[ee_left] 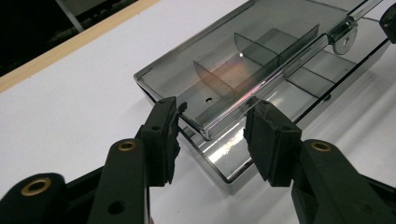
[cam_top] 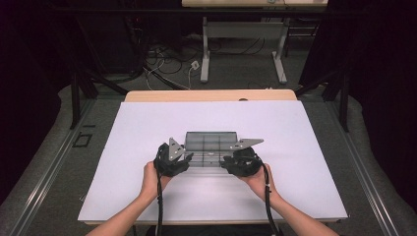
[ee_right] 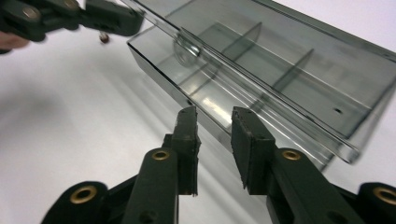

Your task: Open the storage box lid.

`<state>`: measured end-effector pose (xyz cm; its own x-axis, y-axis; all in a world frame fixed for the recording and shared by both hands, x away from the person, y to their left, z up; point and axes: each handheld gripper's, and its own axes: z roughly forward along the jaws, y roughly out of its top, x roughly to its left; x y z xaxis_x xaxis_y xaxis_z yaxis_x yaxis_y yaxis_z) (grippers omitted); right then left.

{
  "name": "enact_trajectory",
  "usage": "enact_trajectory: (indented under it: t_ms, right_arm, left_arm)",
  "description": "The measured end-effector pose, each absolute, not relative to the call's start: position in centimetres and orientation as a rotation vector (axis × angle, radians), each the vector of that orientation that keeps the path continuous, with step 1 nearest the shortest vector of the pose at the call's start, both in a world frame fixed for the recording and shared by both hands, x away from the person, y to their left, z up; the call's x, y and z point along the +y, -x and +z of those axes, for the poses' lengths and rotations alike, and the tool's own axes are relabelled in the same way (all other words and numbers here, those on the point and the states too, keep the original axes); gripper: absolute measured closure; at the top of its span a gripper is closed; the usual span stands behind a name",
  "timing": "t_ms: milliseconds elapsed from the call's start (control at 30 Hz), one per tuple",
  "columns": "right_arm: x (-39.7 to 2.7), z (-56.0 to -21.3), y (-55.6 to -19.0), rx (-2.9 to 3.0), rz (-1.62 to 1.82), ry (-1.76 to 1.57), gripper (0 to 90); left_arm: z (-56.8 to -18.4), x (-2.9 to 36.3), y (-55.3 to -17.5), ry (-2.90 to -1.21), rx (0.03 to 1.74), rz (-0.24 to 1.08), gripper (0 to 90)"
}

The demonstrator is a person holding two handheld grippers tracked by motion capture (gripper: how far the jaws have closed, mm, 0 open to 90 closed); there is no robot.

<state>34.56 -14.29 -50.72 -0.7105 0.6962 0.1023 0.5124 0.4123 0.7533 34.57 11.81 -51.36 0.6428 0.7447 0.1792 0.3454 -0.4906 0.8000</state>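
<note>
The clear divided box [cam_top: 211,147] is flanked mid-frame by both grippers. The left gripper [ee_left: 212,135] is parted around its corner, nothing clamped. The right gripper [ee_right: 215,140] is held released, too.

High view above the table [cam_top: 147,196] looking forward and down, both claw views close, sharing the clear box [ee_left: 261,70].

1. One clear box [cam_top: 211,142] lies on the table, its lid open.
2. Two grippers work at it: the left gripper [cam_top: 173,160] and the right gripper [cam_top: 241,162], one at each end of the box.
3. Two hands hold them, a left hand [cam_top: 153,179] and a right hand [cam_top: 258,182].
4. One white table [cam_top: 147,128] carries it all.
5. One second table [cam_top: 246,4] stands behind.
</note>
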Motion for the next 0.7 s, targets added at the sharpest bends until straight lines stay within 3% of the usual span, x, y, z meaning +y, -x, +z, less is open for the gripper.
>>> enact_trajectory:
  t_ms: [433, 700]
  right_arm:
    - [-16.9, -49.6, -35.7, 2.371, 1.131, -1.120, 56.4]
    - [-17.5, -49.4, -36.1, 2.322, 1.124, -1.122, 55.0]
  left_arm:
    - [-50.7, 12.2, -34.7, -2.063, 0.835, 0.686, 58.2]
    - [-50.7, 12.3, -34.8, -2.054, 0.841, 0.687, 60.4]
